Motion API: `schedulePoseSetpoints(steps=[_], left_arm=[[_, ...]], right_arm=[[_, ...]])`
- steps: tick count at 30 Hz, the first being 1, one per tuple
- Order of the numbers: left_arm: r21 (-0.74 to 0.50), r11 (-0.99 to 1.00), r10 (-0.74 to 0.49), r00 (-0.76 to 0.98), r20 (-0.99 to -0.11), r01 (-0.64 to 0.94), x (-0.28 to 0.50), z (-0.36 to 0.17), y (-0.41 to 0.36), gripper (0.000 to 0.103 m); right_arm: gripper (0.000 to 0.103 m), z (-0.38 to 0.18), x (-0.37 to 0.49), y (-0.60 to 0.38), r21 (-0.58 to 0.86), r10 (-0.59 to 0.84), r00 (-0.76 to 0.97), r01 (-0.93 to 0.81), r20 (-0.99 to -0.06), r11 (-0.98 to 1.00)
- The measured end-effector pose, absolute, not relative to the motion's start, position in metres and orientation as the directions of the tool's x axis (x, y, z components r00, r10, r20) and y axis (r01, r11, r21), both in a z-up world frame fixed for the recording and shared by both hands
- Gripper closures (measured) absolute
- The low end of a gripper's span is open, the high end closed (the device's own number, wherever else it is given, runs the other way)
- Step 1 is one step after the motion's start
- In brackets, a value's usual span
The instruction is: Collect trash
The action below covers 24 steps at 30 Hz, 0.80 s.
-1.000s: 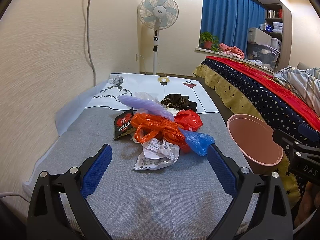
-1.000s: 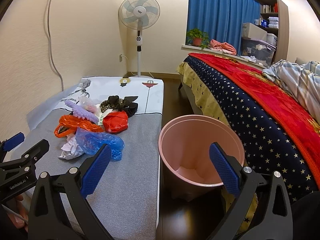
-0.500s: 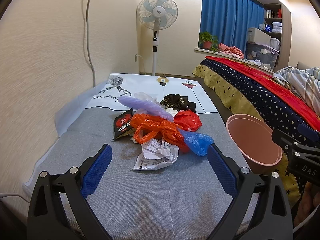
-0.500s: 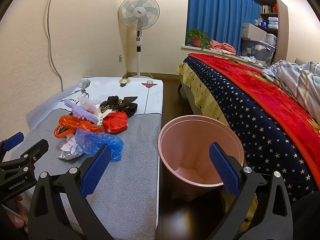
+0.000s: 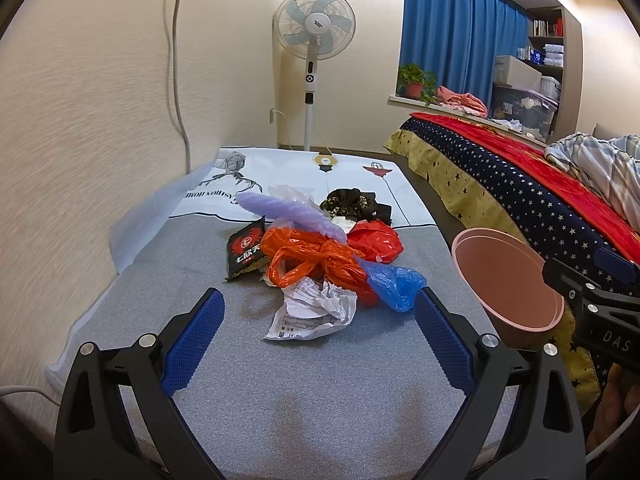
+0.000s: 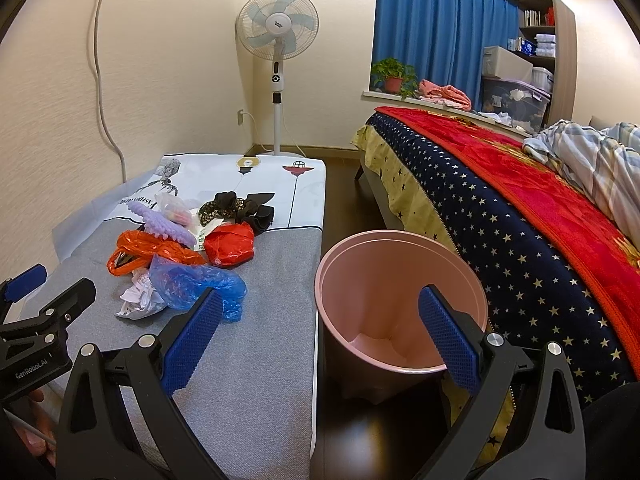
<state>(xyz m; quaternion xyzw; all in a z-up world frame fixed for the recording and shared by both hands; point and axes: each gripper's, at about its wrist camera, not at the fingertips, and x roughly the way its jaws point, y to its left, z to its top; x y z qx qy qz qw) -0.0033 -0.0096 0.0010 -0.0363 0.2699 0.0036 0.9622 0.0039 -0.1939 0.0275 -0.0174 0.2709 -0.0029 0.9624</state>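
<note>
Hardly any change vs 1 s ago: left gripper (image 5: 318, 312) has edged slightly toward the trash pile (image 5: 320, 264), jaws wide apart, empty. Right gripper (image 6: 320, 320) still over bin (image 6: 400, 300), jaws apart.

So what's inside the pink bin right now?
Nothing shows inside the pink bin: bare walls and a patch of bare bottom. The right gripper, jaws open, hides part of the floor.

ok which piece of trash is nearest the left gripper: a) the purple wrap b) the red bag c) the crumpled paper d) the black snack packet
c: the crumpled paper lies at the near edge of the pile, just ahead of the open left gripper.
</note>
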Motion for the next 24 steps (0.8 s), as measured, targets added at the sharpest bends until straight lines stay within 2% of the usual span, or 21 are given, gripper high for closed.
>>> schedulePoseSetpoints(steps=[7, 10, 15, 17, 20, 24], left_arm=[[-0.073, 0.997, -0.012, 0.852, -0.524, -0.030, -0.002, 0.001, -0.007, 0.011], [-0.080, 0.996, -0.010, 0.852, -0.524, -0.037, -0.001, 0.001, -0.004, 0.011], [-0.119, 0.991, -0.009, 0.843, -0.538, -0.066, 0.010, 0.000, 0.012, 0.030], [-0.130, 0.989, -0.006, 0.838, -0.546, -0.077, 0.016, -0.002, 0.017, 0.040], [-0.148, 0.986, -0.014, 0.833, -0.553, -0.082, 0.026, -0.004, 0.022, 0.047], [-0.152, 0.985, -0.018, 0.826, -0.563, -0.082, 0.039, -0.008, 0.024, 0.052]], right_arm=[[0.007, 0.028, 0.004, -0.196, -0.027, -0.011, 0.851, -0.003, -0.525, 1.000], [0.016, 0.025, 0.006, -0.196, -0.017, -0.004, 0.845, -0.006, -0.535, 1.000], [0.041, 0.018, 0.019, -0.197, 0.065, 0.079, 0.819, -0.052, -0.568, 0.997], [0.043, 0.016, 0.025, -0.197, 0.100, 0.111, 0.812, -0.065, -0.573, 0.993], [0.044, 0.010, 0.034, -0.192, 0.132, 0.145, 0.804, -0.083, -0.576, 0.988], [0.044, 0.002, 0.046, -0.179, 0.163, 0.202, 0.785, -0.130, -0.585, 0.978]])
